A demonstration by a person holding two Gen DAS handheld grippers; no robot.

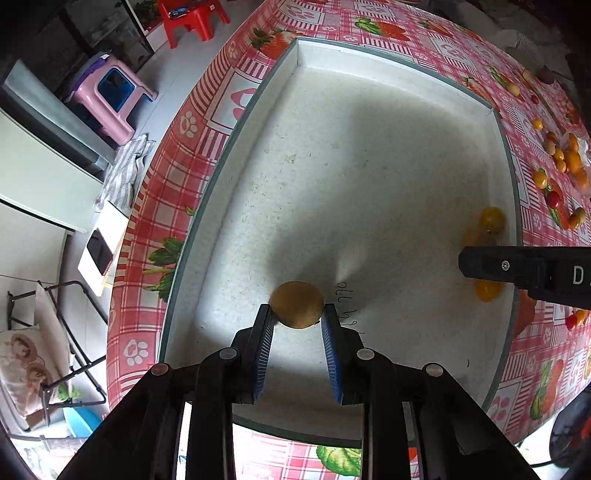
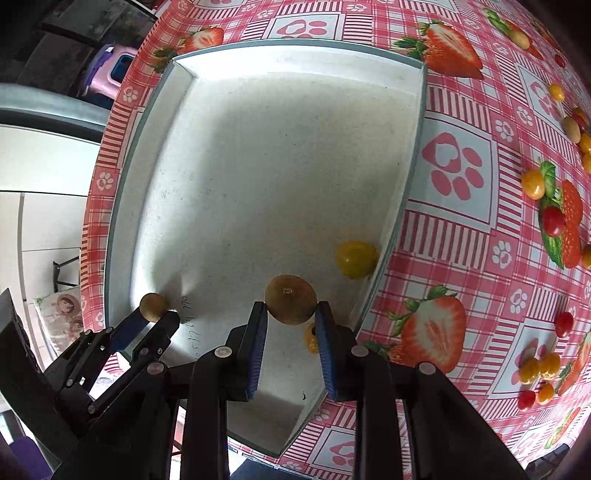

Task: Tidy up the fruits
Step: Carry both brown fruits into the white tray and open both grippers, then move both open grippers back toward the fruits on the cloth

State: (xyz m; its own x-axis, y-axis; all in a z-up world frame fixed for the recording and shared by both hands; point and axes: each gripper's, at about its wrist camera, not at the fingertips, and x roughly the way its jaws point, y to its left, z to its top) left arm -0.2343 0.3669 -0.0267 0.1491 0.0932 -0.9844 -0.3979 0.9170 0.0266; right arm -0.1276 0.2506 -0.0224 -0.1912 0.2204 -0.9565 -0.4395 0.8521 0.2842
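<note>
A white shallow box [image 1: 280,92] [image 2: 413,155] lies on the strawberry tablecloth. My left gripper [image 1: 297,314] is shut on a round brown fruit [image 1: 297,305] above the box's near left part; it also shows in the right wrist view [image 2: 157,312] with its fruit [image 2: 153,305]. My right gripper [image 2: 290,312] is shut on a second brown fruit [image 2: 290,304] above the box's near right part. Its body [image 1: 524,271] shows in the left wrist view. Yellow tomatoes [image 2: 356,259] [image 1: 490,220] lie in the box by the right wall, another [image 2: 311,341] partly hidden behind my right finger.
Several loose yellow and red cherry tomatoes [image 2: 533,183] [image 2: 553,220] [image 1: 565,157] lie scattered on the tablecloth right of the box. The table edge runs close along the box's left side. A pink stool [image 1: 110,94] and a red stool [image 1: 194,18] stand on the floor.
</note>
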